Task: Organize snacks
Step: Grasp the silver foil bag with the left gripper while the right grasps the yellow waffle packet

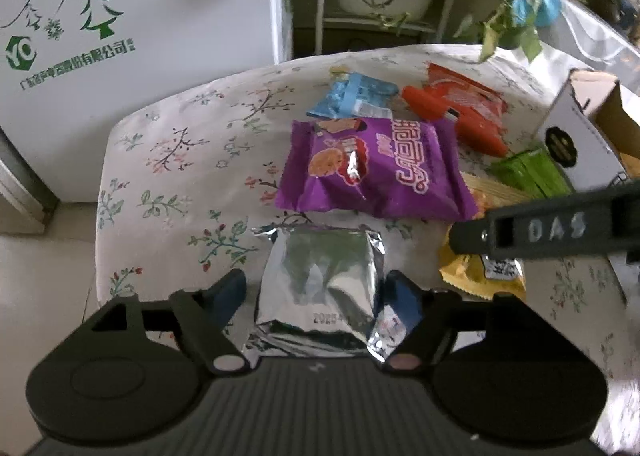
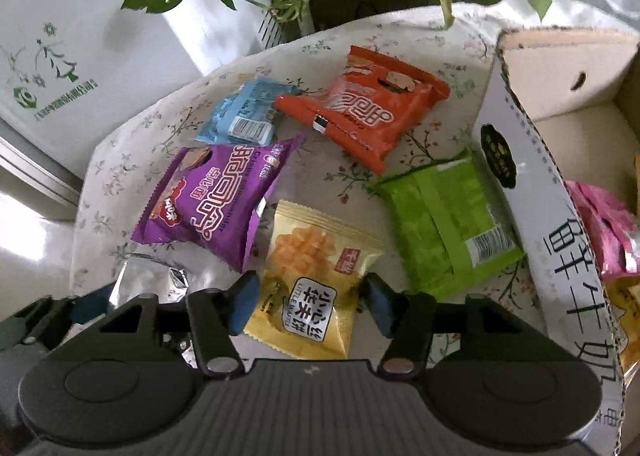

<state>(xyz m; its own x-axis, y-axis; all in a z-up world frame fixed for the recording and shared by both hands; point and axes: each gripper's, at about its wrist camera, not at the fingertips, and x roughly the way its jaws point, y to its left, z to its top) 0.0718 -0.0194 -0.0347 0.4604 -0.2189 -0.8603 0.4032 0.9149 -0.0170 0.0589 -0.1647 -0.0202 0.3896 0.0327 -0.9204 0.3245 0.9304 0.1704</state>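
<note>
In the left wrist view, the left gripper [image 1: 318,292] at bottom centre straddles a silver foil packet [image 1: 320,292]; the right pad touches its edge, the left stands clear, so the jaws are apart. Above lies a purple snack bag [image 1: 372,172]. In the right wrist view, the right gripper [image 2: 310,300] brackets a yellow waffle packet [image 2: 316,280] without pressing it. The cardboard box [image 2: 520,160] stands at right.
</note>
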